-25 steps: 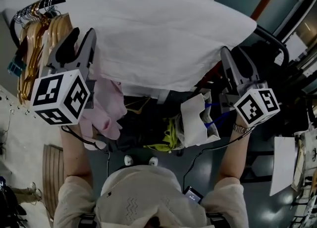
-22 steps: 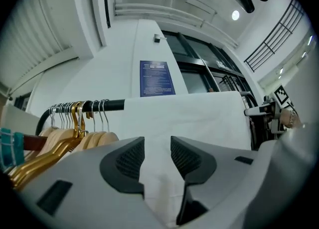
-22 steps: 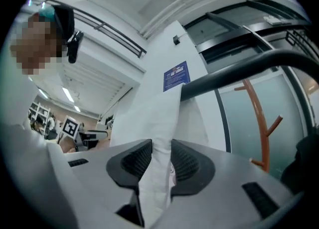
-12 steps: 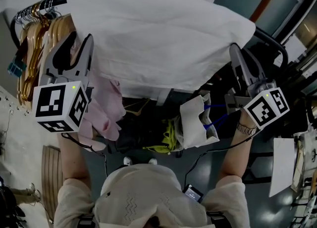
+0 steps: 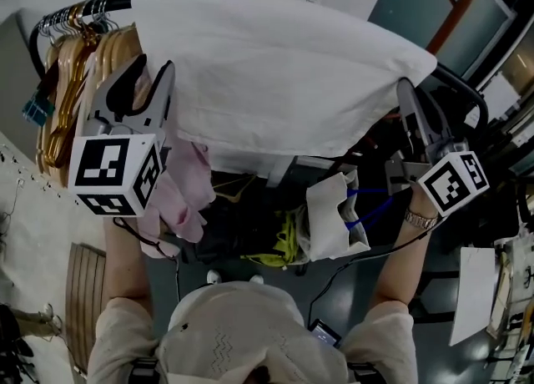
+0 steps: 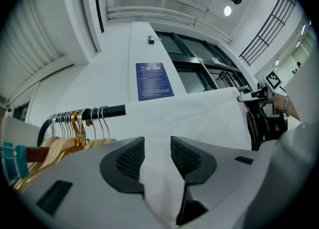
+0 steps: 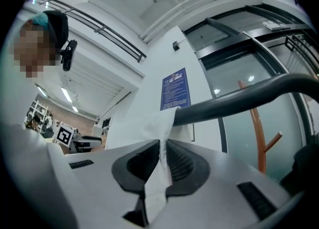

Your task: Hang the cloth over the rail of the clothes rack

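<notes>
Large white cloth lies draped over the black metal rack rail, next to wooden hangers. Right tool: jaws have just closed, pinching the cloth's right edge. Left tool: jaws apart, cloth between them, unpinched.

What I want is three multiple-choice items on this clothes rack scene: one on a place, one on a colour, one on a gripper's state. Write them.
1. Where on the rail do the wooden hangers hang?
A) its left end
B) its right end
C) its middle

2. What colour is the cloth over the rail?
A) pink
B) white
C) blue

3. The right gripper is:
A) open and empty
B) shut on the cloth
C) shut on a hanger

Answers:
1 A, the head view shows them bunched left of the cloth.
2 B, it is plain white in every view.
3 B, its jaws have just been closing and now pinch the cloth's edge.
</notes>
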`<state>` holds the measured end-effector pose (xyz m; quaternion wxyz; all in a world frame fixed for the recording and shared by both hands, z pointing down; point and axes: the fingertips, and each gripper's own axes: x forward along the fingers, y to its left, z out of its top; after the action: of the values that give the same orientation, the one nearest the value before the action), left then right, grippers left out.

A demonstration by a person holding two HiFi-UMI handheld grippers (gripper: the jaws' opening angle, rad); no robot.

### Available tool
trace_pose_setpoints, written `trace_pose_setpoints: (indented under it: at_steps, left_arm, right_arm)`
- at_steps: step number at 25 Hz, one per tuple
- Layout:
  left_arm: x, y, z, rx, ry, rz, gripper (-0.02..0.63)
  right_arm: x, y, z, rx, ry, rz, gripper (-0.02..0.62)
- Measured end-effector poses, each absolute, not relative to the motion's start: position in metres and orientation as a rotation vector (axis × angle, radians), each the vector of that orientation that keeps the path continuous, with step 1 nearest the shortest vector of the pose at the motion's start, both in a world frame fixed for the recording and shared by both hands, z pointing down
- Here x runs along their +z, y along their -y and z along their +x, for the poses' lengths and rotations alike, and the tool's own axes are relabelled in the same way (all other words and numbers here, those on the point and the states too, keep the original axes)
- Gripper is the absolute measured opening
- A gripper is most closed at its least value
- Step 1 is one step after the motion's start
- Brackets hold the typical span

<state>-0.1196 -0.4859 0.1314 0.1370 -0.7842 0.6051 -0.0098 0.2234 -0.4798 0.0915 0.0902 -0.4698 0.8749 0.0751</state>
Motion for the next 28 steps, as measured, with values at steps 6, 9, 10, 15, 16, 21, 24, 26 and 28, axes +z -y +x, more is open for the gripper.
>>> trace_pose_setpoints:
  at_steps: [6,9,10,15,16,21,24,26,28]
  left_arm:
    - [0.132,0.487,-0.119,0.025,-1.761,-2.279,0.15]
    - [0.134,0.486,-0.12,0.018,-1.766,-2.277,0.15]
    - [0.135,0.486,-0.121,0.016,-1.771,-2.272,0.15]
    - [0.14,0.483,-0.127,0.057,-1.84,-2.234,0.149]
    - [0.143,0.48,-0.127,0.055,-1.845,-2.226,0.149]
    - [0.171,0.459,-0.118,0.04,-1.846,-2.17,0.141]
    - [0.192,0.443,-0.103,0.081,-1.815,-2.144,0.05]
    - [0.209,0.435,-0.097,0.098,-1.815,-2.179,0.024]
    - [0.23,0.431,-0.098,0.087,-1.827,-2.251,0.014]
  right_arm:
    - [0.101,0.484,0.221,0.262,-2.623,-1.457,0.103]
    - [0.101,0.482,0.223,0.26,-2.629,-1.459,0.126]
    - [0.099,0.48,0.226,0.255,-2.609,-1.454,0.127]
    - [0.097,0.466,0.241,0.262,-2.52,-1.478,0.126]
    - [0.102,0.463,0.245,0.266,-2.499,-1.51,0.126]
    - [0.16,0.452,0.253,0.209,-2.371,-1.746,0.1]
    - [0.208,0.444,0.253,0.242,-2.303,-1.942,0.021]
    - [0.247,0.442,0.246,0.26,-2.355,-2.034,0.018]
    - [0.29,0.437,0.24,0.151,-2.412,-2.068,0.018]
